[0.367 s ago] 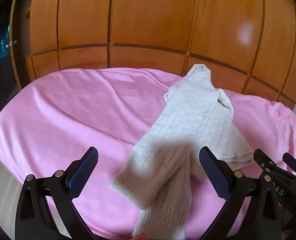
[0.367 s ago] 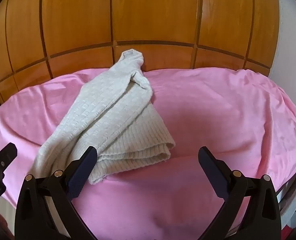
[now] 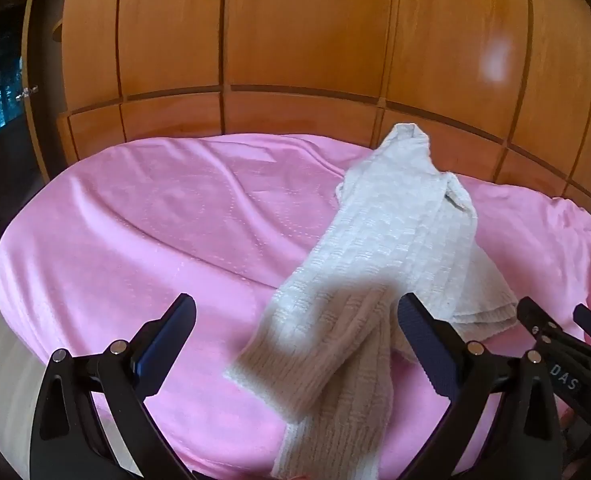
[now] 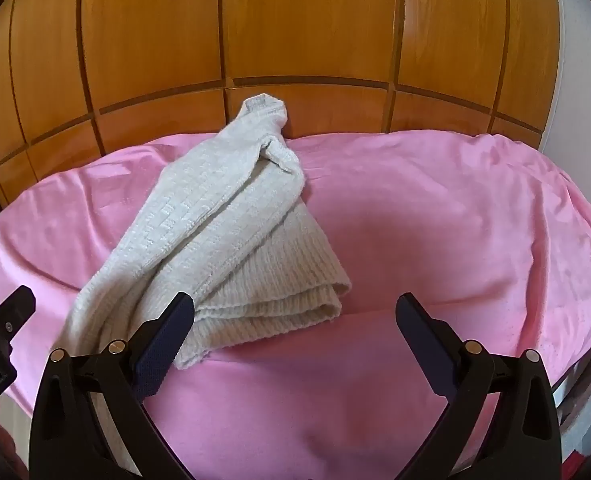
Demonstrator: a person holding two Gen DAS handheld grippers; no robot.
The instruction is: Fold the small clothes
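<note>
Both tools released, jaws spread wide, nothing between the pads. The left tool [image 3: 295, 344] hangs over the near end of the cream knit garment [image 3: 379, 248]; a sleeve-like strip runs down between its jaws toward the bed edge, not gripped. The right tool [image 4: 294, 336] sits to the right of the pile; its left pad overlaps the ribbed hem [image 4: 267, 312] in view, contact unclear, with bare pink bedcover [image 4: 435, 220] ahead.

Step in hand, as judged: pick up the bunched garment and spread it flat before any fold. Best done by pinching one layer only at hem corners, one per tool, then pulling apart evenly. A thick knit can slip or drag extra layers.

The garment lies diagonally on the bed, its far end up against the wooden panel wall [image 4: 295, 32].
</note>
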